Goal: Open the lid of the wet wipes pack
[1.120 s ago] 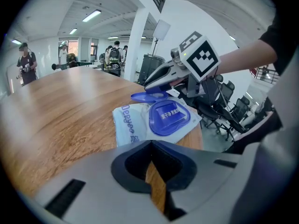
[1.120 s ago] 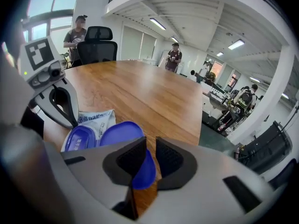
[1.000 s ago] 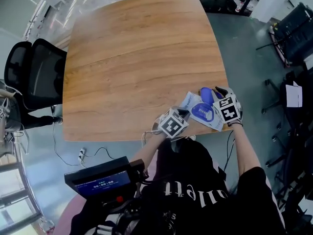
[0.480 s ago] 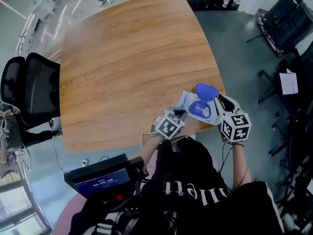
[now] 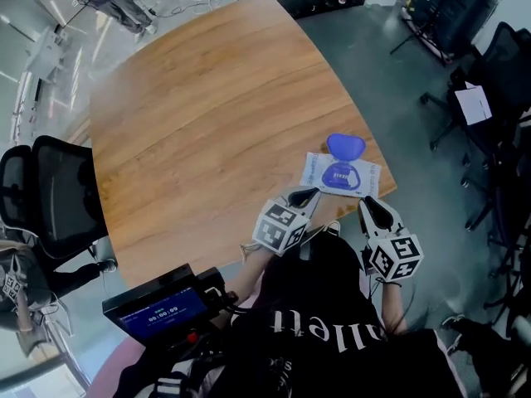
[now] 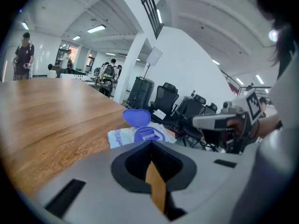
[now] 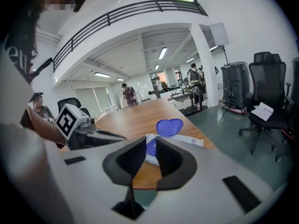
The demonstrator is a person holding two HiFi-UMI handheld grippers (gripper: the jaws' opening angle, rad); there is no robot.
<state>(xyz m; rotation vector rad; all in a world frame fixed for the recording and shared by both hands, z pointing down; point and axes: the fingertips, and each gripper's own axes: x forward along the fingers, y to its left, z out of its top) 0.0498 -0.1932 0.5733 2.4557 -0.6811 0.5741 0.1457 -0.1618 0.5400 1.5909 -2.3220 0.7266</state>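
The wet wipes pack [image 5: 340, 175] lies flat near the table's front right edge, its blue lid [image 5: 345, 146] standing open on the far side. In the left gripper view the pack [image 6: 122, 137] and its raised lid [image 6: 136, 117] show just ahead. My left gripper [image 5: 304, 196] sits shut a little left of the pack, touching nothing. Off the table edge, nearer the person, hangs my right gripper [image 5: 369, 205], shut and empty. The right gripper view has the pack [image 7: 189, 139] and lid [image 7: 169, 127] beyond its jaws [image 7: 149, 147], with the left gripper [image 7: 114, 136] alongside.
The wooden table [image 5: 207, 114] stretches away bare to the far side. A black office chair [image 5: 50, 189] stands at its left, more chairs [image 5: 498, 65] at the right on the grey floor. A small screen [image 5: 158, 309] sits by the person's body.
Both grippers have drawn back from the pack toward the person. The right one has come off the lid and dropped below the table edge. The lid stays open.
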